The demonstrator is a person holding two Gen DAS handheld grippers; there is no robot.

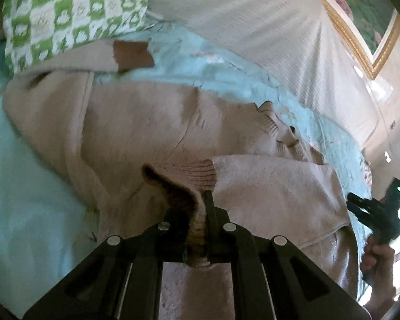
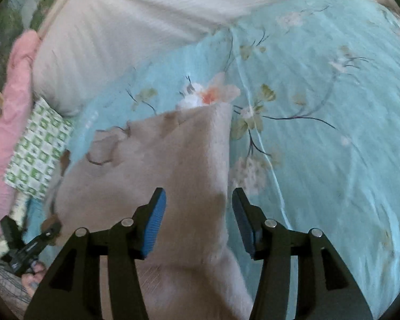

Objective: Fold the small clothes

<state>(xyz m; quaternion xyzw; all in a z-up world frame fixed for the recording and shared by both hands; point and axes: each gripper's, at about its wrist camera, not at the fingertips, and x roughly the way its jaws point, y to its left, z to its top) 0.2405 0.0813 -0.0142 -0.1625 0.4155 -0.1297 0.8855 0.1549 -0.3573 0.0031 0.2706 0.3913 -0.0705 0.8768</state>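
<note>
A beige knit sweater (image 1: 136, 128) with brown cuffs lies spread on a light blue floral bedspread (image 1: 26, 186). My left gripper (image 1: 200, 213) is shut on a beige and brown ribbed edge of the sweater, lifted slightly off the rest. One sleeve with a brown cuff (image 1: 132, 53) reaches toward the pillow. In the right wrist view my right gripper (image 2: 198, 194) stands open above the sweater (image 2: 173, 154), near its right edge, its blue pads (image 2: 154, 221) apart from the cloth. The left gripper (image 2: 50, 230) shows small at the lower left. The right gripper (image 1: 360, 208) shows at the far right, held by a hand (image 1: 378, 261).
A green and white checked pillow (image 1: 66, 13) lies at the head of the bed, with a pale ribbed blanket (image 1: 253, 26) beside it. Pink cloth (image 2: 10, 106) sits at the left. A gold-framed picture (image 1: 360, 13) hangs behind. The bedspread (image 2: 320, 133) stretches right of the sweater.
</note>
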